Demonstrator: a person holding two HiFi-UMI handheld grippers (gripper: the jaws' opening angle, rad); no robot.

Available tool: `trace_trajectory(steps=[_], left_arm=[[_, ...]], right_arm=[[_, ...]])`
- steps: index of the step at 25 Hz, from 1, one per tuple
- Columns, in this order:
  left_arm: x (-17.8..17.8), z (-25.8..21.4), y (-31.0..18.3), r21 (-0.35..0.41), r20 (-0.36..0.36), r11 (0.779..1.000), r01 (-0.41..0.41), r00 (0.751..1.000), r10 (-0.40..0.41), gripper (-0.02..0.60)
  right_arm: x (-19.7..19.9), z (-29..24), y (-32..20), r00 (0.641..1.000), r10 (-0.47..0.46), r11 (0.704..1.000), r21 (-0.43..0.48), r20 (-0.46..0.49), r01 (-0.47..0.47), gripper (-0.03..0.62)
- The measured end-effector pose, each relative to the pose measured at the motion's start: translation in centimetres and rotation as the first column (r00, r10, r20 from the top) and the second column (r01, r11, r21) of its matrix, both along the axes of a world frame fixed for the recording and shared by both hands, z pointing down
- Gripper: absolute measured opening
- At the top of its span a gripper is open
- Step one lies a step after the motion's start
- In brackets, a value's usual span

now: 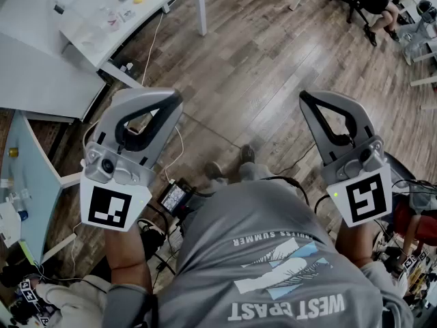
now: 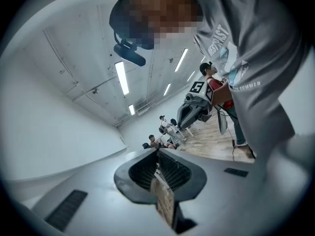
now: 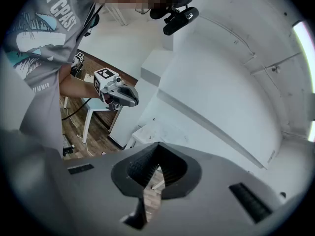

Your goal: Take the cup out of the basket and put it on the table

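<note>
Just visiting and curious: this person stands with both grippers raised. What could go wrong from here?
1. Loose cables lie on the floor by the shoes; a step could snag one.
2. No cup or basket shows in any view, so the person must turn to find them and might swing the left gripper or right gripper into a table.
3. Both are shut and empty; they must open before grasping.

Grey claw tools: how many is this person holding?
2. The left gripper is at the head view's left, the right gripper at its right; both shut and empty.

A white table (image 1: 27,5) stands at upper left, lightly cluttered.
</note>
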State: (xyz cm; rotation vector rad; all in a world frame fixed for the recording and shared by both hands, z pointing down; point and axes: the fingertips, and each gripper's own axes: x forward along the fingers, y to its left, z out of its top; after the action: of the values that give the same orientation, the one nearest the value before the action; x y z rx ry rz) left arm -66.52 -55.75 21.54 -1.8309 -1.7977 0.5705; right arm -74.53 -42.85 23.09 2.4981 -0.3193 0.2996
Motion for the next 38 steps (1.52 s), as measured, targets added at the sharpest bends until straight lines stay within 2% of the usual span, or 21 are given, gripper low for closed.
trace_trajectory(steps=[11, 17, 23, 27, 30, 33, 38], left_arm=[[0.7, 0.4, 1.4, -0.008, 0.016, 0.998, -0.056, 0.998, 0.056, 0.026], [0.5, 0.4, 2.2, -0.019, 0.017, 0.994, -0.108, 0.994, 0.108, 0.026], [0.0, 0.9, 4.7, -0.012, 0.026, 0.988, -0.151, 0.988, 0.151, 0.026], [0.0, 1.5, 8.1, 0.013, 0.029, 0.986, -0.165, 0.986, 0.165, 0.025], [0.6, 2.1, 11.7, 0.034, 0.034, 0.986, -0.162, 0.986, 0.161, 0.025], [1.5, 1.9, 16.5, 0.042, 0.028, 0.985, -0.169, 0.985, 0.168, 0.025], [1.8, 2.1, 25.5, 0.073, 0.003, 0.976, -0.206, 0.979, 0.206, 0.025]], right_arm=[[0.1, 0.1, 1.0, 0.998, 0.066, 0.997, 0.034, 0.004, -0.066, 0.006], [-0.8, -0.4, 1.6, 0.994, 0.105, 0.989, 0.112, -0.027, -0.101, 0.008], [-2.5, -0.4, 5.3, 0.979, 0.196, 0.977, 0.093, -0.046, -0.192, 0.008], [-3.1, 0.2, 9.1, 0.974, 0.221, 0.973, 0.077, -0.047, -0.217, 0.008], [-2.8, 0.9, 12.5, 0.975, 0.214, 0.977, 0.018, -0.055, -0.213, 0.008], [-1.9, 0.9, 16.7, 0.978, 0.195, 0.979, -0.043, -0.068, -0.198, 0.008], [-1.7, 1.6, 24.9, 0.971, 0.227, 0.972, -0.04, -0.081, -0.231, 0.008]])
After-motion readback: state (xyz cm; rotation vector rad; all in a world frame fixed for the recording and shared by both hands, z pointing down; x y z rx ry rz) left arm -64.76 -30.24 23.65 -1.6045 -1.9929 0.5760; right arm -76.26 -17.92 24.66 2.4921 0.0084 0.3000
